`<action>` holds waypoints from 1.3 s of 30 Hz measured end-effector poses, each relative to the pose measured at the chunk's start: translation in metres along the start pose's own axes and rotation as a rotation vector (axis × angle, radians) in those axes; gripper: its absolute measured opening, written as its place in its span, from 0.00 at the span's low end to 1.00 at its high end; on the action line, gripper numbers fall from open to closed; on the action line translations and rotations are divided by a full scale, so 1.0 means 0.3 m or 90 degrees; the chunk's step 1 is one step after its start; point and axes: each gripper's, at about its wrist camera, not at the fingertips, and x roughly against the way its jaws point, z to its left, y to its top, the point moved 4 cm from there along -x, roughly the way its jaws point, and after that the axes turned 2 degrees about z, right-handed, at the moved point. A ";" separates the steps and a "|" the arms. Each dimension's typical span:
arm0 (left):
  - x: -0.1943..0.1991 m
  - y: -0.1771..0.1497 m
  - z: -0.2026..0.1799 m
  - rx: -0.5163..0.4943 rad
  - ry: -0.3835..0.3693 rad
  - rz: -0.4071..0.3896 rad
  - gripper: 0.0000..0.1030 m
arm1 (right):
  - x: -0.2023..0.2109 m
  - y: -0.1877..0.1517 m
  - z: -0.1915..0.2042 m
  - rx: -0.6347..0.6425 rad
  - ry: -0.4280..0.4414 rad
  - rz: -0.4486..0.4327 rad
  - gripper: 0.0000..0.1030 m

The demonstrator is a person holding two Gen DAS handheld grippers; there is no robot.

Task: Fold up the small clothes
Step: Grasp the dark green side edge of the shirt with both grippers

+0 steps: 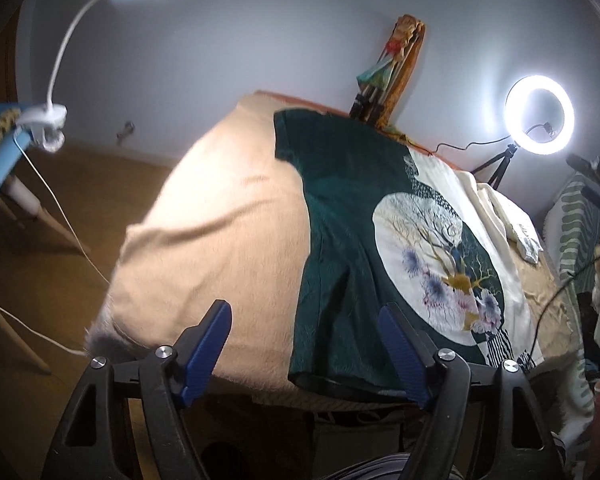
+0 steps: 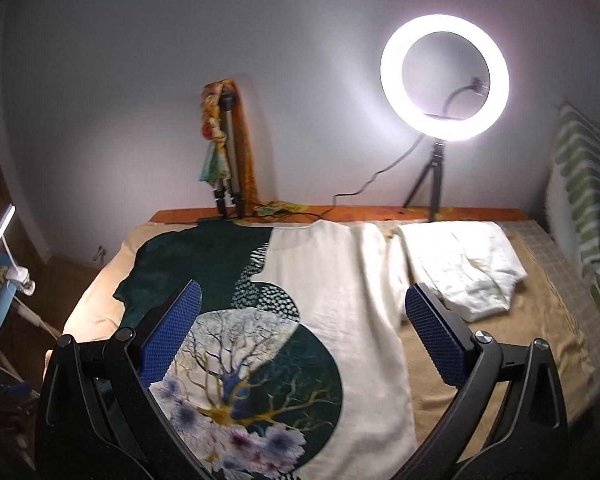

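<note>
Shirt lies flat on the blanket-covered desk, hem toward both grippers. Left gripper and right gripper hover with jaws apart, holding nothing. Risk: pinching blanket with the hem, or dragging the shirt into the folded cloth at 2 o'clock.

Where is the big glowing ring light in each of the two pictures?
Left wrist view: the ring light is far right, upper half, small, on its tripod behind the table.
Right wrist view: the ring light is upper right, much larger, on the same tripod.
Shared landmark: the green and cream shirt with the tree print lies spread on the table in front of it.
</note>
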 end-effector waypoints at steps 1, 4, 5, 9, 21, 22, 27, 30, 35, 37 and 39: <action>-0.009 -0.006 -0.001 0.001 -0.006 0.006 0.73 | -0.024 0.013 0.034 0.012 0.004 0.007 1.00; -0.047 -0.032 -0.005 -0.015 -0.021 0.027 0.66 | -0.103 0.039 0.125 0.031 0.033 0.034 1.00; -0.063 -0.043 -0.008 -0.025 -0.020 0.035 0.63 | -0.133 0.048 0.158 0.031 0.047 0.045 1.00; -0.146 -0.074 -0.011 -0.046 -0.030 0.073 0.49 | -0.228 0.077 0.267 0.031 0.090 0.078 1.00; -0.229 -0.094 0.038 -0.015 -0.134 0.071 0.04 | -0.538 0.092 0.658 0.086 0.183 0.171 1.00; -0.222 -0.091 0.054 0.004 -0.149 0.068 0.03 | -0.566 0.089 0.688 0.090 0.190 0.179 1.00; -0.208 -0.081 0.072 0.025 -0.182 0.060 0.01 | -0.759 0.066 0.871 0.109 0.227 0.233 0.97; -0.211 -0.077 0.055 0.012 -0.189 0.058 0.01 | -0.895 0.041 0.964 0.111 0.230 0.269 0.93; -0.224 -0.072 0.059 0.019 -0.211 0.061 0.00 | -1.095 -0.010 1.071 0.130 0.201 0.314 0.85; -0.225 -0.071 0.064 0.021 -0.217 0.061 0.00 | -1.161 -0.023 1.086 0.125 0.190 0.328 0.82; -0.229 -0.072 0.066 0.020 -0.218 0.062 0.00 | -1.216 -0.032 1.094 0.106 0.188 0.340 0.82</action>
